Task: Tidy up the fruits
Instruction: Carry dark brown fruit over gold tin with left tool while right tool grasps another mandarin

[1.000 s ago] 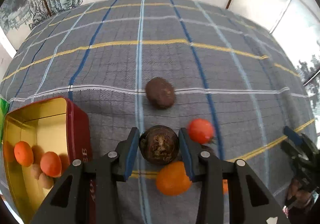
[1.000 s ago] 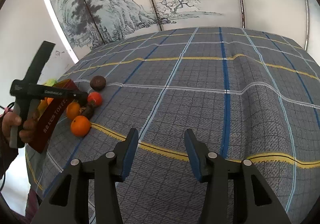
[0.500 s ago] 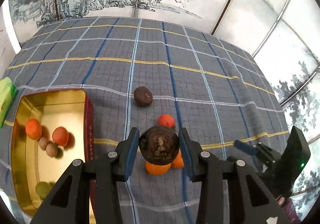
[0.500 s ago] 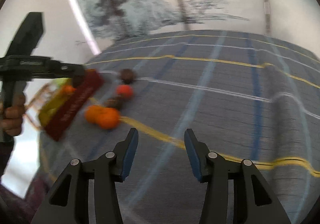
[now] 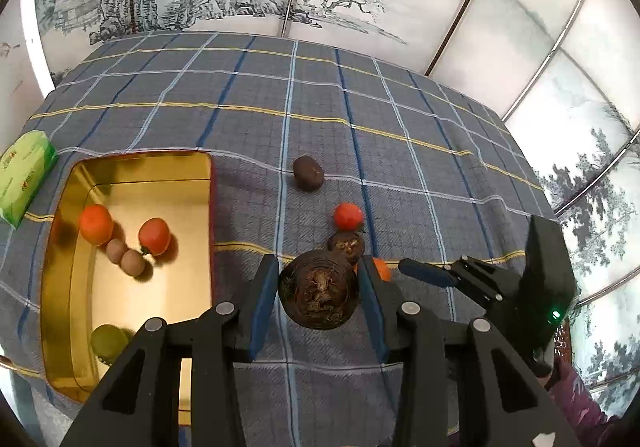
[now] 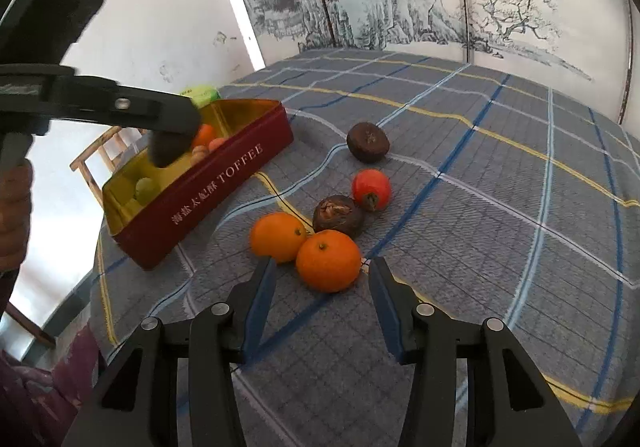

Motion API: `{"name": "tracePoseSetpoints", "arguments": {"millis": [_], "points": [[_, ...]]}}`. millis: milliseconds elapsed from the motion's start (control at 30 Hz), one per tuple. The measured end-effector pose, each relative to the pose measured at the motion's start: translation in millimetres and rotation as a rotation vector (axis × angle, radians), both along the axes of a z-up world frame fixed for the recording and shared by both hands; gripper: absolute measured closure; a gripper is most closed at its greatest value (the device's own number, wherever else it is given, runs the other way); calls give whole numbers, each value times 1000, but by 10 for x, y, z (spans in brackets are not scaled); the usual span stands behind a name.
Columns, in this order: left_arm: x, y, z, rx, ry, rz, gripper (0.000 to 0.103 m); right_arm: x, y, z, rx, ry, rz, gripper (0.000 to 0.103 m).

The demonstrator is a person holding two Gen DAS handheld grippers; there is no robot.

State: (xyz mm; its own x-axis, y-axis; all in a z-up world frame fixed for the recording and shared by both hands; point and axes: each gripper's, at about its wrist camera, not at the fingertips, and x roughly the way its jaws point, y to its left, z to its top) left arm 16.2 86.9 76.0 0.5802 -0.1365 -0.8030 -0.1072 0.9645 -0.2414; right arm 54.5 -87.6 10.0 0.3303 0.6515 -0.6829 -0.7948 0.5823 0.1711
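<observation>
My left gripper (image 5: 318, 297) is shut on a dark brown round fruit (image 5: 318, 293) and holds it high above the cloth, right of the red toffee tin (image 5: 132, 183). In the right wrist view that gripper (image 6: 168, 139) hangs over the tin (image 6: 224, 175). The tin holds several small fruits. My right gripper (image 6: 322, 295) is open, just before an orange (image 6: 328, 261). A second orange (image 6: 278, 237), a brown fruit (image 6: 338, 217), a red fruit (image 6: 371, 189) and another brown fruit (image 6: 368, 142) lie on the cloth.
A green tissue pack (image 5: 24, 177) lies left of the tin. The checked blue cloth (image 5: 360, 107) covers the table up to painted wall panels. A wooden chair (image 6: 108, 147) stands beyond the table's left edge.
My left gripper has risen with the brown fruit and moved toward the tin. My right gripper has swung left and closer to the loose fruits, up to the near orange.
</observation>
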Motion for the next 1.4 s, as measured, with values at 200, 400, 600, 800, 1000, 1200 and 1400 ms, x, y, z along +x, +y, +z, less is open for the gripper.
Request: {"name": "tracePoseSetpoints", "arguments": {"millis": [200, 400, 600, 800, 1000, 1200, 1400], "points": [[-92, 72, 28, -4, -9, 11, 66, 98, 117, -104, -47, 20, 17, 54], [-185, 137, 36, -12, -14, 29, 66, 169, 241, -155, -103, 17, 25, 62], [-343, 297, 27, -3, -9, 60, 66, 160, 61, -103, -108, -22, -67, 65], [-507, 592, -109, 28, 23, 124, 66, 445, -621, -34, -90, -11, -341, 65], [-546, 823, -289, 38, 53, 165, 66, 587, -924, -81, -94, 12, -444, 65], [-511, 907, -423, 36, 66, 171, 66, 587, -947, -98, -90, 20, -460, 65], [-459, 908, -486, 50, 59, 167, 66, 571, -936, -112, -93, 19, -460, 65]]}}
